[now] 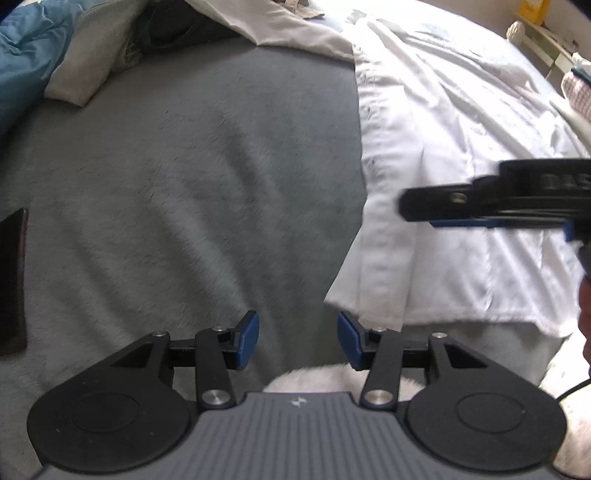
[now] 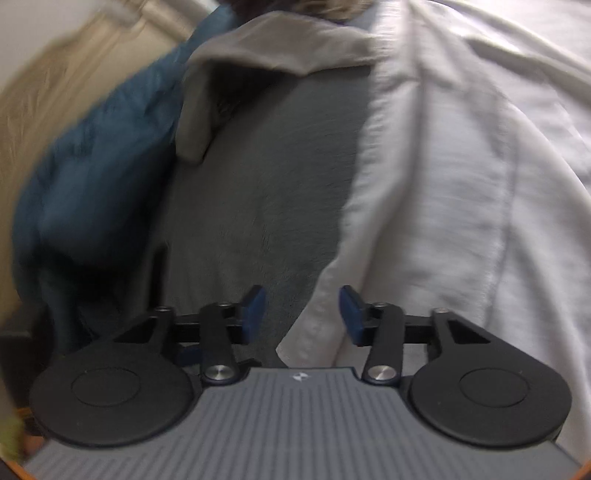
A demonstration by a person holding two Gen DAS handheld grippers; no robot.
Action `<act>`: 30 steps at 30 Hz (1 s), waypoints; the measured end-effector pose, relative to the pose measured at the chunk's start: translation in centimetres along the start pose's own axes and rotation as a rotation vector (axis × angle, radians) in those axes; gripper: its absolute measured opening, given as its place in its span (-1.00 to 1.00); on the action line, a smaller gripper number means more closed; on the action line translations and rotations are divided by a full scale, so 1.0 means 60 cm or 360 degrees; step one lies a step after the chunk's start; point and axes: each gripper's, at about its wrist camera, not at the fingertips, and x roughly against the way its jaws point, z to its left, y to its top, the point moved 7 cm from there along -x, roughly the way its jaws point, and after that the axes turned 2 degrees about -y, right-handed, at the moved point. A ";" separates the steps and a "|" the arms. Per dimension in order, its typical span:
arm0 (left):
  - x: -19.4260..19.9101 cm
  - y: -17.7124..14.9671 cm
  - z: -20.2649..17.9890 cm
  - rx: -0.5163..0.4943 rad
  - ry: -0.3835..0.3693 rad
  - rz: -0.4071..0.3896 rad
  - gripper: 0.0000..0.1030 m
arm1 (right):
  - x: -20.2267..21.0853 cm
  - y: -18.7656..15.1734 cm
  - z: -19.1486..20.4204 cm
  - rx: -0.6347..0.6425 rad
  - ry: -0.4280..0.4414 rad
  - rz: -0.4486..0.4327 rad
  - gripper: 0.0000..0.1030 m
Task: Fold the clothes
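A white button shirt lies spread on a grey fleece blanket, filling the right half of the left wrist view. My left gripper is open and empty, just above the blanket at the shirt's near left corner. My right gripper is open and empty, over the shirt's left edge. It also shows side-on in the left wrist view, hovering above the shirt; from that side I cannot tell its gap.
A beige garment and a blue garment lie crumpled at the far edge of the blanket. A dark flat object lies at the left. A white bed rail runs at the far right.
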 end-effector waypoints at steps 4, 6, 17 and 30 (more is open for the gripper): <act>0.001 -0.011 0.011 0.0003 -0.0034 -0.0014 0.01 | -0.045 -0.011 0.007 0.0162 -0.0237 0.0051 -0.50; -0.004 -0.005 0.012 -0.0021 -0.0047 -0.0032 0.04 | -0.047 -0.012 -0.005 0.0115 -0.0271 0.0037 -0.90; -0.051 0.035 -0.031 -0.0194 -0.0195 -0.0018 0.07 | 0.070 -0.003 -0.129 -0.0456 -0.0255 -0.0260 -0.94; -0.069 0.045 -0.094 -0.0349 -0.0285 0.0079 0.11 | 0.133 -0.031 -0.202 -0.0593 -0.0342 -0.0337 -0.54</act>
